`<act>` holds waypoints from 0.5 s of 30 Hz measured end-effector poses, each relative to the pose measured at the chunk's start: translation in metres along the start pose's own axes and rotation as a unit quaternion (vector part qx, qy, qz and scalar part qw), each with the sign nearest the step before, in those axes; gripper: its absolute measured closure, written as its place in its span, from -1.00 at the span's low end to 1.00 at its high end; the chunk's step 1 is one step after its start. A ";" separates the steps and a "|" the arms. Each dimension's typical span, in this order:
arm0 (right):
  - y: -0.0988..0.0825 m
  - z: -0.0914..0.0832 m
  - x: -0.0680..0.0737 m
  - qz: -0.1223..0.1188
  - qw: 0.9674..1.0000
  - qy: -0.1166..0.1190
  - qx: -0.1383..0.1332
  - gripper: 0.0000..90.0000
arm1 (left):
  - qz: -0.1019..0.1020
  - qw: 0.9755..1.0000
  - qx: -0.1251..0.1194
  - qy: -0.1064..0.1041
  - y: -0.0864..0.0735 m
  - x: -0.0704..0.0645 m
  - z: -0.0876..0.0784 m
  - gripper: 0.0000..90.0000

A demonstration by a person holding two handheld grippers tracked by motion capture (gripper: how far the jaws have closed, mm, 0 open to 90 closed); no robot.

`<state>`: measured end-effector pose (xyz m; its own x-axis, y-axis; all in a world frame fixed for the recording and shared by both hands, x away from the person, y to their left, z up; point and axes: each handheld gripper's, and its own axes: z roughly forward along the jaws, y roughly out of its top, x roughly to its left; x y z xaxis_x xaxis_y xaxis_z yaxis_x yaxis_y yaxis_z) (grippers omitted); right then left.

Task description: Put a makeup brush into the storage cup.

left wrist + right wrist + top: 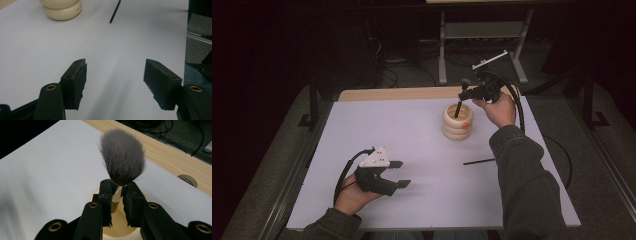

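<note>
- The right gripper (468,90) is at the far right of the table, above the cream ribbed holder (457,122). Its jaws are pinched on a makeup brush (123,160), just below the grey bristles.
- The brush stands almost upright, bristles up, and its dark handle goes down into the open top of the holder.
- The holder stands on the white sheet (422,150), near the far edge, with a small orange mark on its side.
- The left gripper (399,173) rests low at the near left of the sheet. Its jaws are spread wide with nothing between them.
- A thin black stick (479,161) lies flat on the sheet, nearer than the holder, beside the right sleeve (524,175).
</note>
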<state>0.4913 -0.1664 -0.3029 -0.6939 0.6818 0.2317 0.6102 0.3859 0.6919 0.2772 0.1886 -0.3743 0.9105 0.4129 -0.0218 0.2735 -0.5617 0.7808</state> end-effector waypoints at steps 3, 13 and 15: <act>-0.004 0.004 -0.002 0.001 1.000 -0.001 0.005 0.69 | 0.005 1.000 0.004 0.001 0.000 0.001 -0.001 -0.24; -0.008 0.010 -0.004 0.008 1.000 0.002 0.012 0.69 | -0.002 1.000 -0.001 -0.001 0.000 0.000 0.000 -0.24; -0.009 0.011 -0.004 0.010 1.000 0.003 0.012 0.69 | -0.002 1.000 -0.001 -0.002 0.000 0.000 0.000 -0.24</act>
<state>0.4926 -0.1660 -0.3174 -0.6837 0.6857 0.2496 0.6327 0.3866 0.6710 0.2772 0.1886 -0.3746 0.9101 0.4134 -0.0277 0.2771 -0.5576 0.7825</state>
